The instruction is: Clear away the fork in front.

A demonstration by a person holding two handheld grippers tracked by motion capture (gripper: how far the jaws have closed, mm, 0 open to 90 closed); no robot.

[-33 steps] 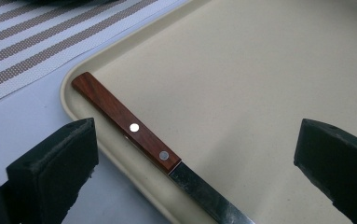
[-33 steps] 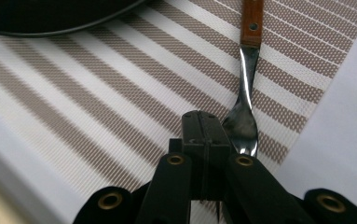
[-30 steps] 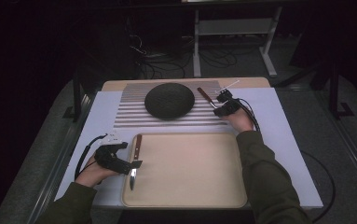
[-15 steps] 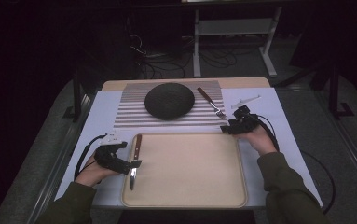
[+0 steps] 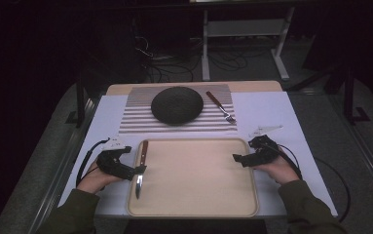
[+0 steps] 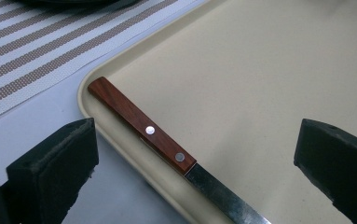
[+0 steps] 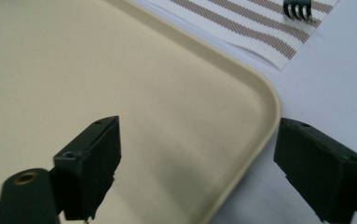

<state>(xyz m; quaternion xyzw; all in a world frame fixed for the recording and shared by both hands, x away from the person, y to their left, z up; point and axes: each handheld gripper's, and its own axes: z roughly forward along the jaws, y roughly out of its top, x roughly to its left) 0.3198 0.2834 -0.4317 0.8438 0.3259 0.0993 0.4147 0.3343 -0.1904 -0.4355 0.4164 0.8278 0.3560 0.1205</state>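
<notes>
Nearest to you, at six o'clock on the table, lies the beige tray (image 5: 194,195), flat on the white sheet (image 5: 267,109).

Your left gripper (image 5: 138,170) sits at the tray's nine o'clock edge, tips pointing toward three o'clock. Its jaws stand wide apart and grip nothing. In the left gripper view the knife (image 6: 167,149) lies between them: one jaw hangs over the white sheet outside the rim, the other over the tray floor, and neither pad touches the knife. The knife rests just inside the tray's nine o'clock rim, its wooden handle (image 5: 144,151) toward twelve o'clock and the blade (image 5: 139,185) running back toward six o'clock, toward you.

Your right gripper (image 5: 237,158) is at the tray's three o'clock edge, tips pointing toward nine o'clock. Its jaws have just been opening and now stand wide with nothing between them. In the right gripper view they straddle the tray's rounded corner (image 7: 269,100), one over the tray floor, the other over the white sheet.

Farther off, toward twelve o'clock, the striped placemat (image 5: 140,117) lies beyond the tray. A dark round plate (image 5: 177,105) sits in its middle. The fork (image 5: 220,107) lies at the plate's three o'clock, wooden handle away from you, tines pointing toward the tray, well apart from both grippers.
</notes>
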